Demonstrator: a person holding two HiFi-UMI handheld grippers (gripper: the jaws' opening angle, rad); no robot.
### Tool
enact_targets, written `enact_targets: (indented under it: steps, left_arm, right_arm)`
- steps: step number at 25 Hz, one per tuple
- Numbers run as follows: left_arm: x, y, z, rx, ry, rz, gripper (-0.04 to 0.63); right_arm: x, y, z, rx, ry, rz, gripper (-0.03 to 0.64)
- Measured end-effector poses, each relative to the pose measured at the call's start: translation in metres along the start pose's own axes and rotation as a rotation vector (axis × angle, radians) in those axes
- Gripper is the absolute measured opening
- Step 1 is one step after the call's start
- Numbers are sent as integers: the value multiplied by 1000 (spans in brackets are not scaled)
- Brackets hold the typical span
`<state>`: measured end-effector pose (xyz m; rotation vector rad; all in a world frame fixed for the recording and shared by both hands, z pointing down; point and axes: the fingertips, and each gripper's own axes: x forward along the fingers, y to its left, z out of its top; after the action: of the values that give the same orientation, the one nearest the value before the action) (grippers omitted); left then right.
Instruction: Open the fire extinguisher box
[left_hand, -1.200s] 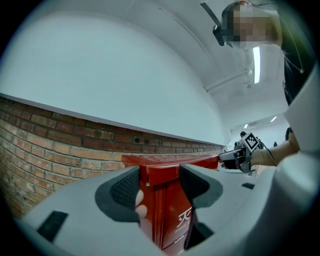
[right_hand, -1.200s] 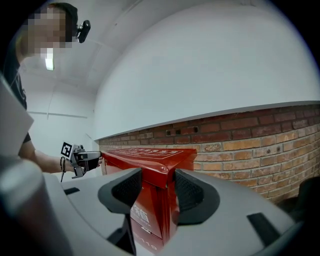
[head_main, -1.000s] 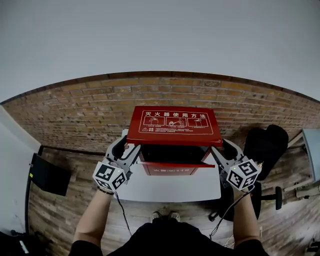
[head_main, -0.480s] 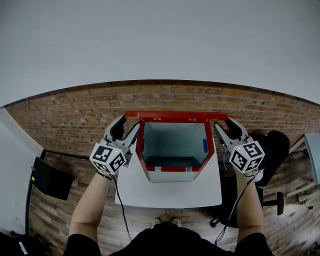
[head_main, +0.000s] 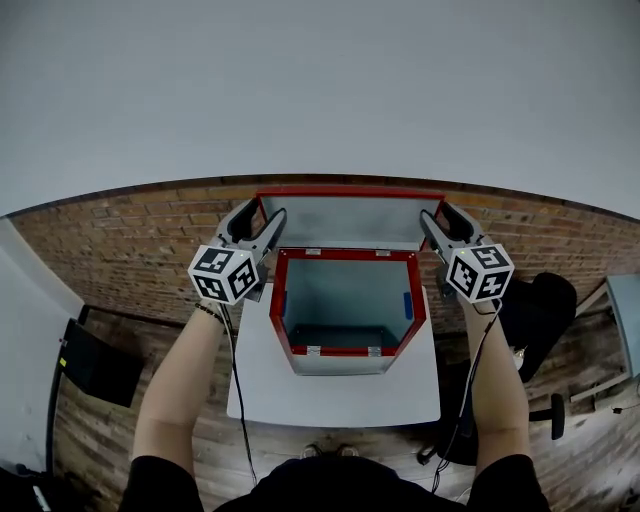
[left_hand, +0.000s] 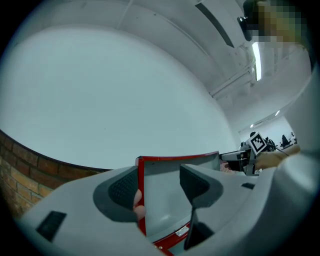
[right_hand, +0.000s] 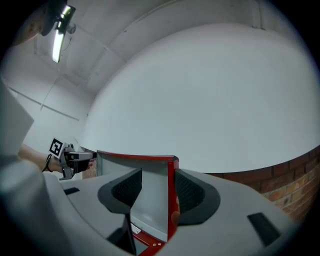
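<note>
The red fire extinguisher box (head_main: 345, 351) stands on a white table (head_main: 335, 392) with its grey inside showing. Its lid (head_main: 350, 220) is swung up and back, the grey underside toward me. My left gripper (head_main: 262, 212) is at the lid's left edge and my right gripper (head_main: 432, 214) at its right edge. In the left gripper view the lid (left_hand: 165, 197) has its red edge against the outer pad (left_hand: 122, 190), with a wide gap to the other pad. The right gripper view shows the same: the lid (right_hand: 152, 200) lies against the outer pad (right_hand: 189, 192). Both grippers are open around the lid's edges.
A white wall rises behind the box above a brick band. A black chair (head_main: 535, 300) stands right of the table and a black flat object (head_main: 95, 350) lies on the wooden floor at the left. Cables hang from both grippers.
The lid has swung from lying over the box to standing open behind it. Both grippers rose and moved away from me along with its side edges.
</note>
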<state>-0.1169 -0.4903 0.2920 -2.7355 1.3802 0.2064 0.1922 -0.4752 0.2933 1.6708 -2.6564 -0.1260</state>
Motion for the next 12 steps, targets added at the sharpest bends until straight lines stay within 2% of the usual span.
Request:
enact_targets:
  steps: [12]
  left_arm:
    - [41, 26, -9, -35, 62, 3, 298]
  right_arm:
    - [42, -22, -5, 17, 28, -18, 216]
